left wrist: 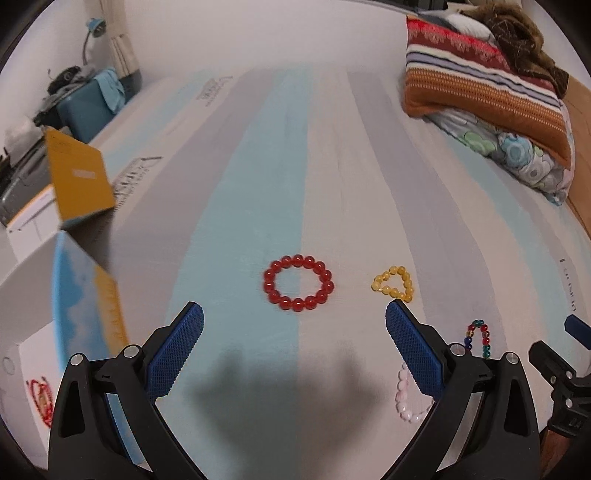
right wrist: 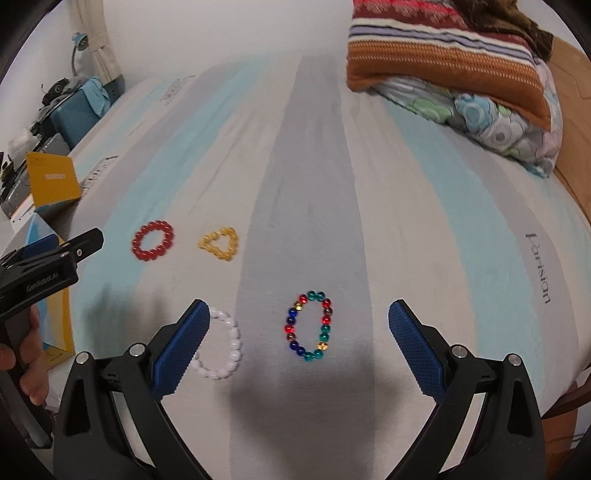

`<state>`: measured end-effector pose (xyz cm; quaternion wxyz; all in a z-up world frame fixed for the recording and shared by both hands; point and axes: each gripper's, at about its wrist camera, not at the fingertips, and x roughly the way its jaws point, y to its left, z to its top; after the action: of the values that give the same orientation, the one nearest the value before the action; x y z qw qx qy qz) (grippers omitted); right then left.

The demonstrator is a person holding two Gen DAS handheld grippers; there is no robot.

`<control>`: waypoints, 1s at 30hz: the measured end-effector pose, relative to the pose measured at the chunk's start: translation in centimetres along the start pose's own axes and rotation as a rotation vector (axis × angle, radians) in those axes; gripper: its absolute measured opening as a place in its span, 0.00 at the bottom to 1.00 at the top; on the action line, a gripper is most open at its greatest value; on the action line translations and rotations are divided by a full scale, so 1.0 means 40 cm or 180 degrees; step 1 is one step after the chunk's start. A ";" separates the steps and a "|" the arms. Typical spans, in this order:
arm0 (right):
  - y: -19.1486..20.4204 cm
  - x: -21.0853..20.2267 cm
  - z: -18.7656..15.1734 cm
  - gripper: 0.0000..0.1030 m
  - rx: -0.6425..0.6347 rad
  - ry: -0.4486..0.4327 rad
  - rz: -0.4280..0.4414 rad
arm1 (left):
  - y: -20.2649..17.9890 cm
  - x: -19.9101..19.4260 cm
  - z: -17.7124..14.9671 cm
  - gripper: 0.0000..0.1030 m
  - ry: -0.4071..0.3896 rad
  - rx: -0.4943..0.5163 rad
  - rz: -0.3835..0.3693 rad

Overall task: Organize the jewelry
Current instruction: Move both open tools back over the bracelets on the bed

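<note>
A red bead bracelet (left wrist: 298, 283) lies on the striped bed sheet (left wrist: 258, 166), just ahead of my open left gripper (left wrist: 294, 316), which holds nothing. A yellow bead bracelet (left wrist: 393, 283) lies to its right, close to the right fingertip. In the right wrist view a multicoloured bead bracelet (right wrist: 309, 325) lies between the fingers of my open right gripper (right wrist: 298, 314), which hovers over it. A pale pink bracelet (right wrist: 221, 345) lies partly behind the left finger. The red bracelet (right wrist: 153, 240) and yellow bracelet (right wrist: 218, 243) lie farther off. The left gripper (right wrist: 55, 254) shows at the left edge.
An open white box with a blue and yellow lid (left wrist: 88, 310) stands at the bed's left edge, with a red bracelet (left wrist: 40, 400) inside. Folded blankets and a pillow (left wrist: 491, 96) are piled at the far right. Clutter and a lamp (left wrist: 92, 33) stand beyond the left side.
</note>
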<state>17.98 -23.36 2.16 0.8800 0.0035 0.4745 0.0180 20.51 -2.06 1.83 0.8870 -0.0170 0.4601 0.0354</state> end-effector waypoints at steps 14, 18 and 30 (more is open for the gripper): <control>-0.028 0.150 -0.045 0.91 0.0071 0.0260 -0.0010 | -0.077 0.158 0.019 0.94 0.0190 0.0148 -0.0131; -0.033 0.182 -0.053 0.91 0.0094 0.0308 -0.0006 | -0.114 0.172 0.029 0.94 0.0194 0.0216 -0.0185; -0.065 0.234 -0.058 0.91 0.0185 0.0392 0.0010 | -0.228 0.227 0.039 0.94 0.0260 0.0460 -0.0277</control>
<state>21.26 -25.66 -6.99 0.8487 0.0287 0.5281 0.0057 27.70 -10.63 -4.73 0.8671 0.0257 0.4960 -0.0372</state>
